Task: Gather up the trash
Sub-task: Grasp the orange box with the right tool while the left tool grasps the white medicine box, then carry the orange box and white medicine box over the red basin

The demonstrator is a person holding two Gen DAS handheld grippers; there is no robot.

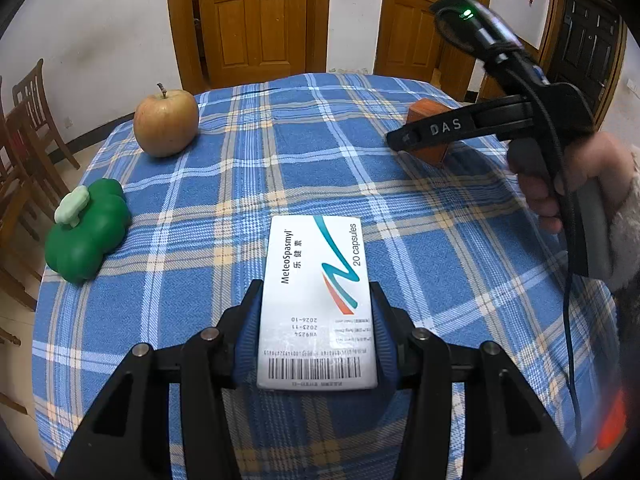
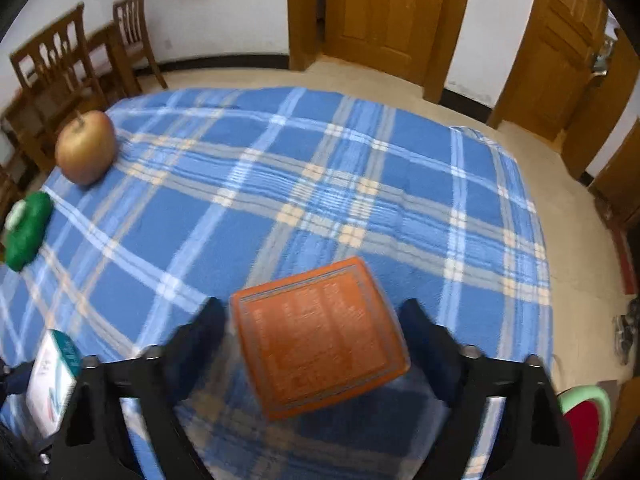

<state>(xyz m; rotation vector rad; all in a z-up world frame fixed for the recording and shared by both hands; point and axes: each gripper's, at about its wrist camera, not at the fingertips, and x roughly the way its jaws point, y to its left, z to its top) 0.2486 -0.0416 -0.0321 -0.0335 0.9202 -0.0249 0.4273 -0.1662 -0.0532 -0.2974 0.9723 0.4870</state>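
Note:
A white medicine box (image 1: 316, 300) labelled "20 capsules" sits between the blue pads of my left gripper (image 1: 316, 286), which is shut on its two long sides just above the tablecloth. The same white box (image 2: 52, 376) shows at the lower left of the right wrist view. An orange box (image 2: 320, 336) lies tilted between the fingers of my right gripper (image 2: 313, 304), which close on its sides; the picture is blurred there. In the left wrist view the right gripper (image 1: 400, 140) crosses in front of the orange box (image 1: 426, 110), held by a person's hand (image 1: 560, 184).
A blue plaid tablecloth (image 1: 280, 168) covers the table. An apple (image 1: 166, 124) (image 2: 86, 148) and a green toy pepper (image 1: 88, 232) (image 2: 28, 232) lie at its left side. Wooden chairs (image 2: 60, 64) stand beyond that edge, and wooden doors (image 2: 380, 8) line the far wall.

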